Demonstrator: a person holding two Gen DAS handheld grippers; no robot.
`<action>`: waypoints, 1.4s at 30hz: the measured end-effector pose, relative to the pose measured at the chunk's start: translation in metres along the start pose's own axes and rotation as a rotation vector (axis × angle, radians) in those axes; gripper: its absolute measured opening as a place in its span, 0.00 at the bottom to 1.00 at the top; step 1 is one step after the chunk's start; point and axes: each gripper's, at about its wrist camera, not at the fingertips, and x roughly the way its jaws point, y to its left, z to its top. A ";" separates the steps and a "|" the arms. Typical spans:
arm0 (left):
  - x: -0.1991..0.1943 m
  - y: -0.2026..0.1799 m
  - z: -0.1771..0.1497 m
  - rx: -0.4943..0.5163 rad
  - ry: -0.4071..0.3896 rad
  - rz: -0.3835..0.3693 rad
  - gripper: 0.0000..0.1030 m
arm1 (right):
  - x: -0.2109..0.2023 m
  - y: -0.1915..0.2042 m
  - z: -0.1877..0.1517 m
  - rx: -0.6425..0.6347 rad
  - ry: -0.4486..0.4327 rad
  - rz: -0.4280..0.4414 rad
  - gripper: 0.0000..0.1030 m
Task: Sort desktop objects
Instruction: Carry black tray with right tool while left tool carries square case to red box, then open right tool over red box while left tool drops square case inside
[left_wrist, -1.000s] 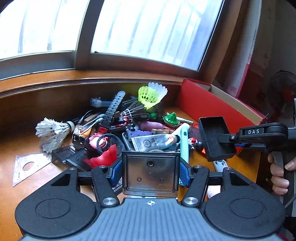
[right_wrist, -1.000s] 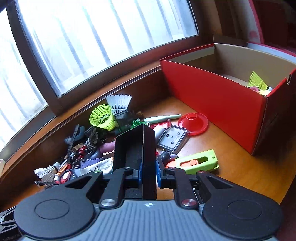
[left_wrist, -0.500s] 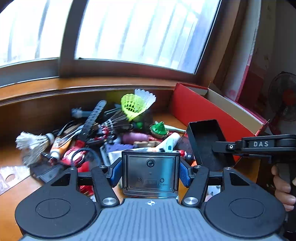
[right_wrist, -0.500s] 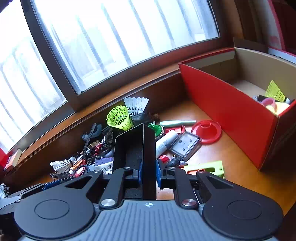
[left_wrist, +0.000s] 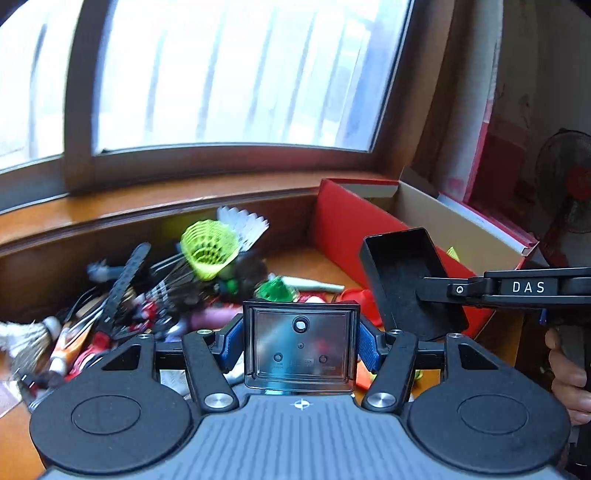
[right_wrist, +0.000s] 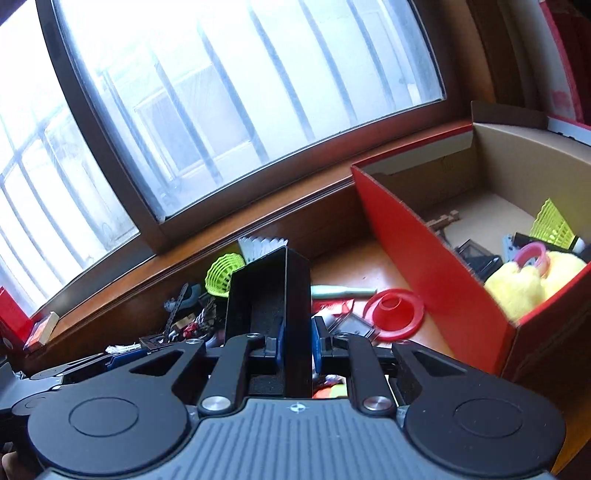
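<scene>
Nearest us, our left gripper has its blue pads pressed on the two sides of a clear plastic lid, held flat-on to the camera above the desk. Our right gripper pinches one wall of a black open box, jaws nearly together on that thin wall; in the left view the same black box sits at 3 o'clock, lifted clear of the clutter with our hand below it.

The open room lies at 4 o'clock of the right view: bare orange desk between the pile and the carton, running back to the window sill.

From 9 to 12 o'clock in the left view the pile crowds the way: a feather shuttlecock at the left edge, a black strap, a lime plastic shuttlecock with a white one behind it. A red funnel and a pale green pen lie just beside the carton's near wall.

Farthest, at 2 o'clock, the red cardboard box stands open. Inside it lie a yellow plush, a pink ring, a lime shuttlecock and some dark pieces we cannot make out.
</scene>
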 end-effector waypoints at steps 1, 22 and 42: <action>0.003 -0.004 0.003 0.006 -0.002 -0.005 0.59 | -0.002 -0.005 0.003 0.001 -0.006 0.000 0.15; 0.117 -0.144 0.083 0.196 -0.048 -0.199 0.59 | -0.059 -0.151 0.061 0.107 -0.191 -0.196 0.15; 0.090 -0.120 0.068 0.161 -0.047 -0.046 0.84 | -0.026 -0.147 0.067 0.028 -0.186 -0.239 0.33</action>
